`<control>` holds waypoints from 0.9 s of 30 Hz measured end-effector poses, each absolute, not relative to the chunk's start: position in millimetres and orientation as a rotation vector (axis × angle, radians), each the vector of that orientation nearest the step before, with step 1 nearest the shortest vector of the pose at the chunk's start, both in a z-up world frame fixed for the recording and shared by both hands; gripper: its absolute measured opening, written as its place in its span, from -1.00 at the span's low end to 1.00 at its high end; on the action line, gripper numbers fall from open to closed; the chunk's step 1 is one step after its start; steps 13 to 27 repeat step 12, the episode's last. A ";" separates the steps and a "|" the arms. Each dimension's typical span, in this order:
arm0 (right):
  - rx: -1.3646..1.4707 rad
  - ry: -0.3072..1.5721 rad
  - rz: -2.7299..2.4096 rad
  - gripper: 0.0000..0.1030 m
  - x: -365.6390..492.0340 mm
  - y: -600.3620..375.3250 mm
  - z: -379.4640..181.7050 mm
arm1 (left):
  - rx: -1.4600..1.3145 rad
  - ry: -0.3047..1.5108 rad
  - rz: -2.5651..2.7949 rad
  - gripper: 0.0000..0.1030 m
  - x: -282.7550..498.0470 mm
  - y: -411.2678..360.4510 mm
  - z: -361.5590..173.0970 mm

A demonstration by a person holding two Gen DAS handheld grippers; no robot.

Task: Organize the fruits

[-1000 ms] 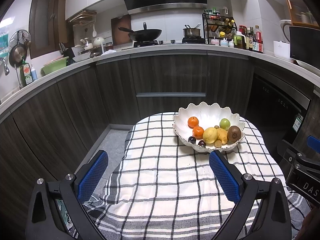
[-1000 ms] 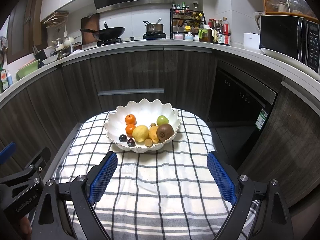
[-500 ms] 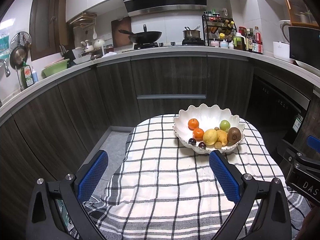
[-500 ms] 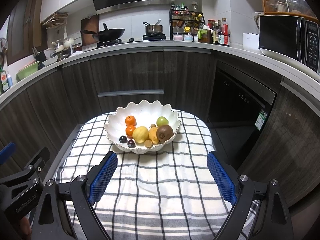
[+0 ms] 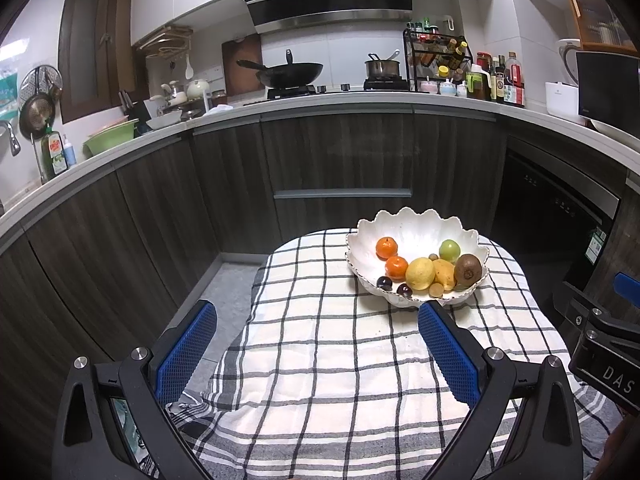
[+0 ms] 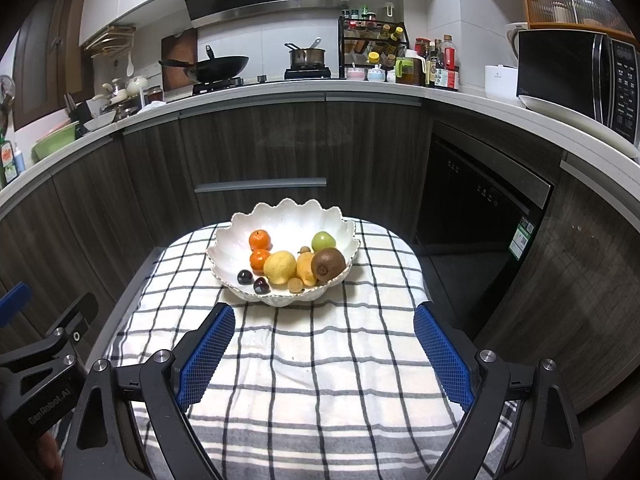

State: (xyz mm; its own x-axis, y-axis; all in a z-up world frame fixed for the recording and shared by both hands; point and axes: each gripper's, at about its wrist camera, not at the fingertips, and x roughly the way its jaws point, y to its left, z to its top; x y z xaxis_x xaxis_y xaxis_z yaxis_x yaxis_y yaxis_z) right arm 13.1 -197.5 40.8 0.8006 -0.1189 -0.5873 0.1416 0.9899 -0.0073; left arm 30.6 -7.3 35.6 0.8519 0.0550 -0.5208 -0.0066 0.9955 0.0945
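Looking along my right tongs [image 6: 320,344], I saw both blue pads spread wide with nothing between them, hovering over the checked cloth [image 6: 320,360] on the bench. My left tongs [image 5: 316,344] stood just as wide and empty. Ahead of both pairs, past the fingertips, sat the white scalloped bowl [image 6: 236,240], closer to the right finger of the left tongs. Inside it lay two oranges [image 6: 259,240], a lemon [image 6: 279,267] with its long axis running toward me, a yellow fruit [image 6: 305,268] also lying lengthwise toward me, and a kiwi [image 6: 328,263] with its stem end facing my tongs. A green fruit [image 6: 323,241] sat behind them, two dark plums [image 6: 245,277] at the near left rim.
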 end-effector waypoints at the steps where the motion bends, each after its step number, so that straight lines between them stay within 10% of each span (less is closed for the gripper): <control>1: 0.037 0.628 -0.140 0.78 13.3 -197.6 41.3 | 0.090 0.550 0.034 0.99 30.1 -7.5 35.4; 27: 0.041 0.632 -0.142 0.78 13.6 -198.9 40.0 | 0.086 0.545 0.035 0.99 31.6 -5.9 35.2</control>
